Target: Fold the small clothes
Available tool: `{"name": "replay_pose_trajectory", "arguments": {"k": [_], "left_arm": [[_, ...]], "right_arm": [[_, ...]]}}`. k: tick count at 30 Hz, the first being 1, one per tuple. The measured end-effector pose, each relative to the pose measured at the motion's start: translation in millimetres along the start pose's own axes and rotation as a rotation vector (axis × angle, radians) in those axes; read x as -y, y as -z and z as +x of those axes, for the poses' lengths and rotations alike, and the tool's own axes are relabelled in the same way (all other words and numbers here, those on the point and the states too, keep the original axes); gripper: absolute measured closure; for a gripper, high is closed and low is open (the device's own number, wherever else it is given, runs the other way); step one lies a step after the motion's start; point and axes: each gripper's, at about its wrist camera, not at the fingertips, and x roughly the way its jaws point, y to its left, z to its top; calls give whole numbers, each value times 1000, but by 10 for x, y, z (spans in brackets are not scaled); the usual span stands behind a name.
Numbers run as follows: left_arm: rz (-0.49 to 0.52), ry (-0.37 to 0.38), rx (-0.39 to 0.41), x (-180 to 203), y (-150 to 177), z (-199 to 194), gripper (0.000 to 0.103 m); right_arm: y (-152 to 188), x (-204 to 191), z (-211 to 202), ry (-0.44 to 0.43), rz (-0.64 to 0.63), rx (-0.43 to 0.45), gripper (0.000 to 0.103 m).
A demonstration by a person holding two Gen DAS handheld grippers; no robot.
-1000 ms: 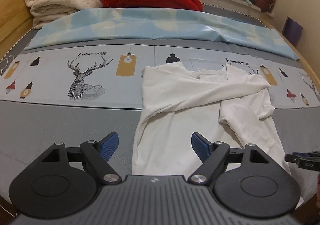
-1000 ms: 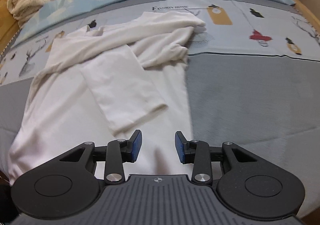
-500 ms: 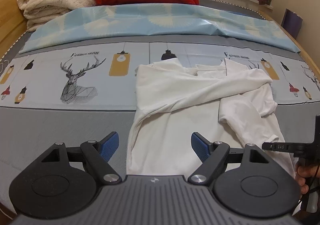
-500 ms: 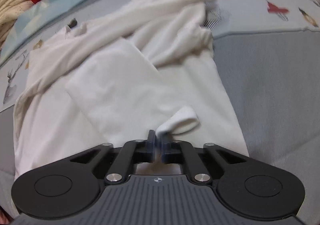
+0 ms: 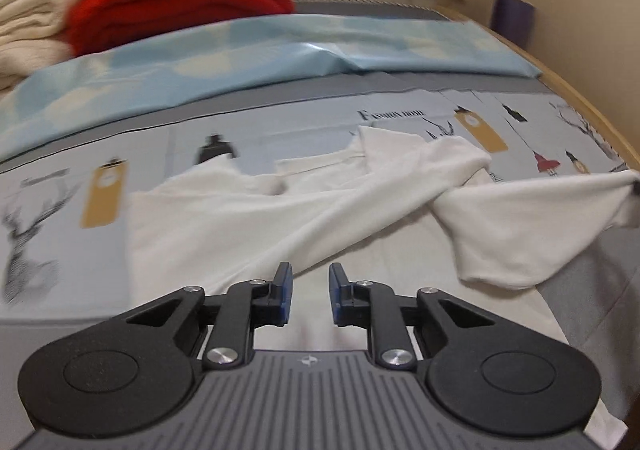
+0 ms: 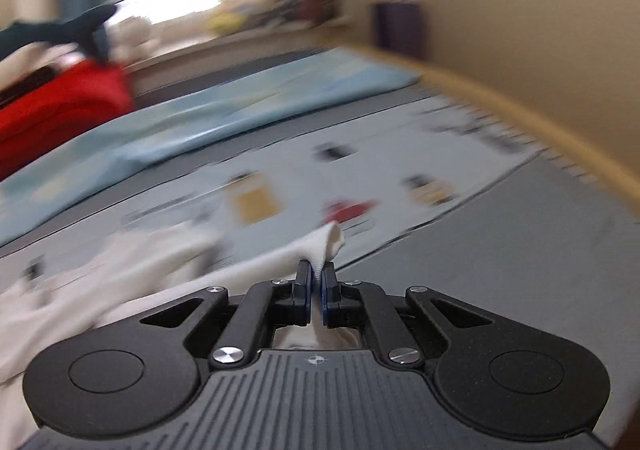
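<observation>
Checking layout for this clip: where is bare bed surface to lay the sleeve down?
Bare printed sheet lies left of the white shirt; grey cover lies right of the right gripper. The stacked blankets at the back are crowded.

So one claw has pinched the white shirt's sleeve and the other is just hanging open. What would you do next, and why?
Probably carry the pinched sleeve a little further out until it lies flat. The right gripper is shut on its cuff, lifting it clear of the white shirt, while the other sleeve lies crossed over the body. The left gripper is open above the shirt, holding nothing.
</observation>
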Motion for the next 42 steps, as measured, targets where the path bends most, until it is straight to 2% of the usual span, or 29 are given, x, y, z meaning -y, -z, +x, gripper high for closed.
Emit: {"name": "replay_pose_trajectory", "arguments": {"k": [1, 3, 6, 12, 14, 17, 18, 20, 22, 24, 26, 28, 29, 31, 33, 34, 35, 37, 39, 40, 42], "left_arm": [[10, -7, -5, 30, -28, 126, 73], [28, -23, -19, 73, -83, 373, 51], [44, -38, -29, 88, -139, 669, 38], [96, -17, -61, 95, -134, 989, 36], [128, -16, -65, 117, -105, 1071, 36], [149, -11, -70, 115, -79, 1148, 36], [150, -8, -73, 111, -83, 1172, 36], [146, -1, -73, 104, -94, 1199, 36], [143, 15, -78, 97, -108, 1217, 43], [161, -1, -86, 106, -128, 1230, 81], [139, 14, -87, 56, -170, 1204, 89], [103, 32, -77, -22, -211, 1152, 94], [94, 28, -64, -63, -232, 1115, 95], [65, 18, -40, -180, -275, 1029, 96], [27, -5, -16, -322, -307, 925, 97], [3, -23, -4, -425, -319, 867, 97], [-33, -48, 8, -561, -323, 798, 97], [-144, -118, 22, -930, -299, 656, 97], [-287, -212, 17, -1378, -216, 500, 97], [-385, -275, 7, -1686, -128, 402, 97], [-559, -387, -12, -2234, 80, 208, 97]], "right_arm": [[-50, 195, 53, 44, 20, 16, 99], [-107, 480, 120, 122, 23, 49, 99], [-226, 918, 286, 243, 27, 108, 99], [-445, 1542, 568, 472, 78, 220, 99], [-538, 1649, 698, 510, 99, 247, 99], [-593, 1654, 859, 571, 42, 313, 99], [-600, 1640, 924, 579, 22, 314, 99], [-611, 1595, 1081, 590, -3, 245, 97], [-566, 1522, 1137, 676, 3, 207, 94], [-532, 1429, 1109, 714, 29, 205, 90], [-517, 1256, 1035, 626, 53, 212, 90], [-492, 989, 957, 425, 63, 195, 89], [-493, 839, 966, 308, 62, 165, 88], [-408, 439, 965, -34, 49, 52, 87], [-273, -4, 1066, -315, 7, -109, 84], [-166, -231, 1095, -419, -38, -182, 84], [-39, -456, 1081, -472, -99, -226, 84], [212, -848, 1036, -501, -255, -284, 84], [444, -1132, 1125, -433, -424, -352, 84], [524, -1196, 1164, -380, -473, -355, 84], [605, -1311, 1136, -335, -546, -310, 84]]}}
